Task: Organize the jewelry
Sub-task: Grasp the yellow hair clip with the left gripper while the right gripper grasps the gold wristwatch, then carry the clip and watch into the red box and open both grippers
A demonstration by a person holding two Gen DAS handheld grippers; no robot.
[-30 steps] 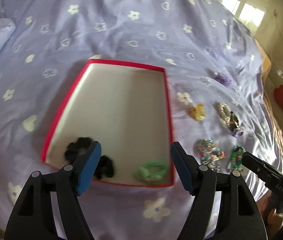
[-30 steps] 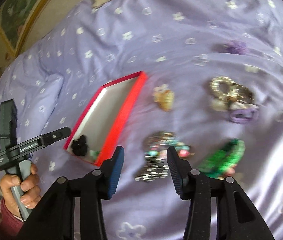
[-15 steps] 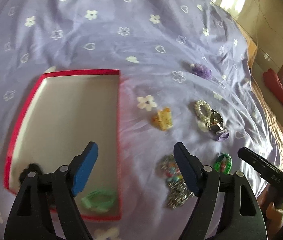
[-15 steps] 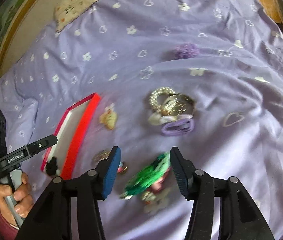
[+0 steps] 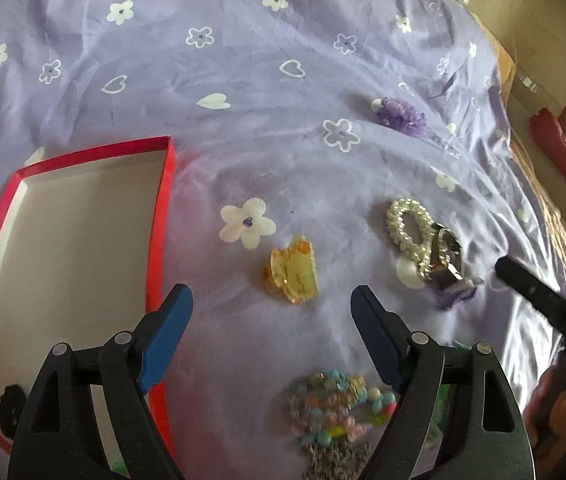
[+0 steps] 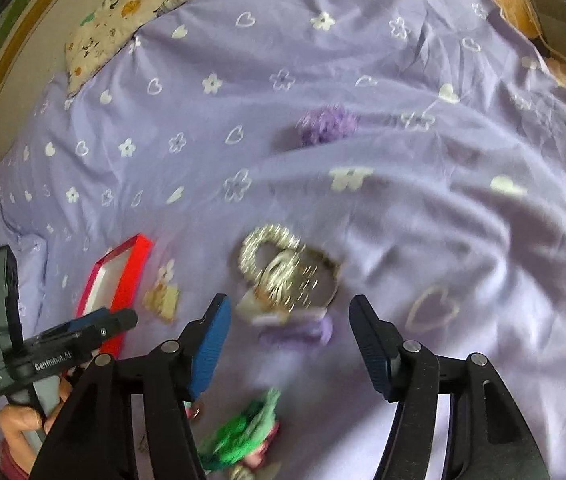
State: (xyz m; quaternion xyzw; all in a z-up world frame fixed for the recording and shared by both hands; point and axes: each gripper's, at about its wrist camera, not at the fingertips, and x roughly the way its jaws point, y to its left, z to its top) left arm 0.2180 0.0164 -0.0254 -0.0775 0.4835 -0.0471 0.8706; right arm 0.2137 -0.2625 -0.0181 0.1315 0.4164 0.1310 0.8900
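My left gripper hangs over the purple bedspread, its jaws opening with nothing between them; a yellow hair claw lies just beyond its tips. The red-rimmed box sits to its left, a black scrunchie in its near corner. A beaded bracelet pile lies under the right finger. My right gripper is opening too, empty, above a pearl bracelet and silver pieces and a purple clip. A green bracelet lies below it.
A purple scrunchie lies farther up the bed. A patterned pillow sits at the far left corner. The bed's right edge drops to the floor, where a red slipper lies. A hand holds the left gripper's handle.
Both grippers swung right across the bed and opened wider. The left left the box for the yellow claw; the right went from the beaded pile to the pearl and silver pieces.
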